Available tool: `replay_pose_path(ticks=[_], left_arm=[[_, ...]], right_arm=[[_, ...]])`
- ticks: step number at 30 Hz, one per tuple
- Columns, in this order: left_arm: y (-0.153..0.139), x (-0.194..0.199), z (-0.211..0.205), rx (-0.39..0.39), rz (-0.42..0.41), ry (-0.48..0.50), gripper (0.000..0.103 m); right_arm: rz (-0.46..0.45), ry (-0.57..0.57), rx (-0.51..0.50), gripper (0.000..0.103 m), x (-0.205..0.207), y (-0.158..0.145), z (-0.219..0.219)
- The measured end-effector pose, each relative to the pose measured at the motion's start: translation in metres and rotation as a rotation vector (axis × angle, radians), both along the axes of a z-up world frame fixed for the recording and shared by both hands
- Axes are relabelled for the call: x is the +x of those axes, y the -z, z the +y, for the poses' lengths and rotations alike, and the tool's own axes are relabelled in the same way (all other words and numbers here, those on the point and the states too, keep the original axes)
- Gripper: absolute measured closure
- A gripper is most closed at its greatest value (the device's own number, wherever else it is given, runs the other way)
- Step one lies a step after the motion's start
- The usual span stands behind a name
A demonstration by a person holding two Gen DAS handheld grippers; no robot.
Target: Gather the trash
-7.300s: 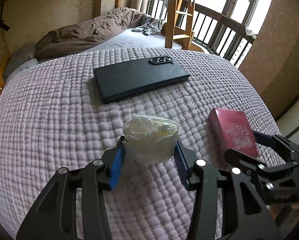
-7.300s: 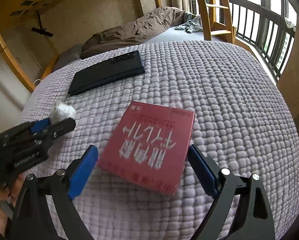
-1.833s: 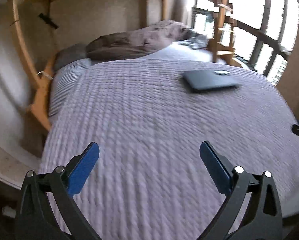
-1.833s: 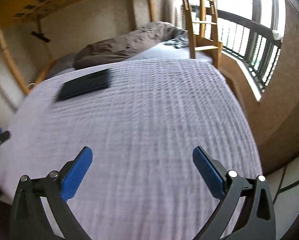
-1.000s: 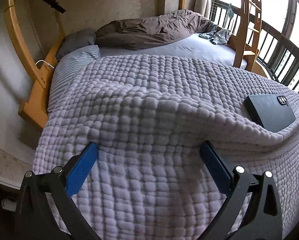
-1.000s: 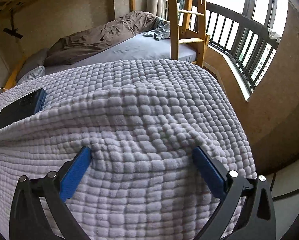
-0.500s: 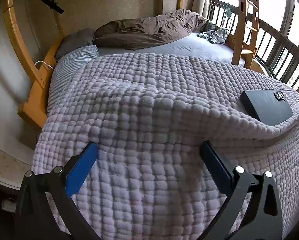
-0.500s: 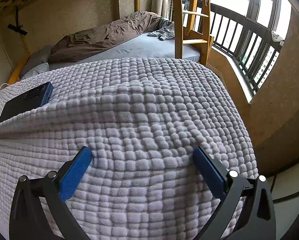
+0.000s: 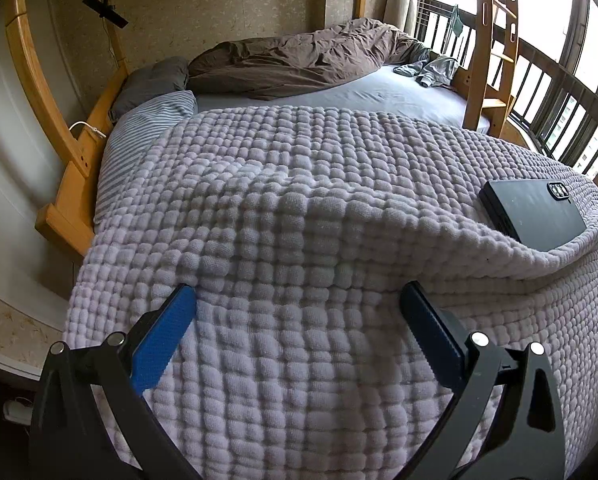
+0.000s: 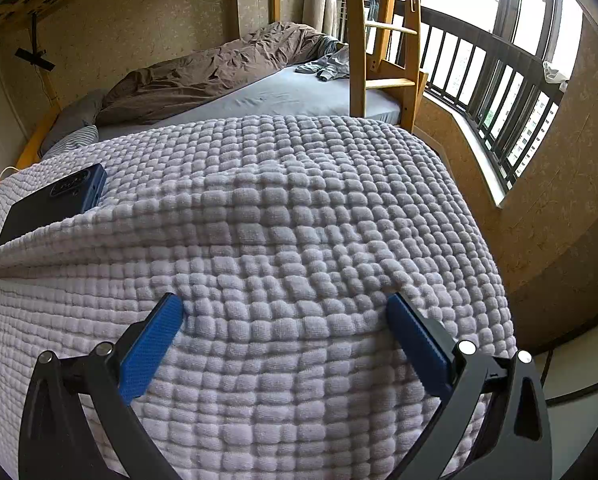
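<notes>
Both the left tool (image 9: 297,314) and the right tool (image 10: 285,324) stand wide and hold nothing, pressed low against the blanket (image 9: 319,208). The tissue wad and red box are gone from it; only the phone (image 9: 533,212) remains. Collection looks finished.

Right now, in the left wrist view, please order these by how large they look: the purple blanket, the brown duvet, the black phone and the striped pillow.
1. purple blanket
2. brown duvet
3. and 4. black phone and striped pillow: these look about alike, and the phone lies nearer the camera, so I do not rank them.
</notes>
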State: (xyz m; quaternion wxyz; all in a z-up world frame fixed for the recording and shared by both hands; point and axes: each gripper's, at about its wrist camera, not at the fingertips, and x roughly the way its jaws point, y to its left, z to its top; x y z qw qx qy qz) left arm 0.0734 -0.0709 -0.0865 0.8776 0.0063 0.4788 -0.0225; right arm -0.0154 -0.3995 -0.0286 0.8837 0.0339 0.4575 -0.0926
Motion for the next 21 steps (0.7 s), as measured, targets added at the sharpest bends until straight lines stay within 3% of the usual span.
replay_pose_path(ticks=[21], left_arm=[[-0.0001,0.0002,0.0002,0.000,0.000,0.000,0.001]], right_arm=[[0.000,0.000,0.000,0.004,-0.0011,-0.0001,0.0028]])
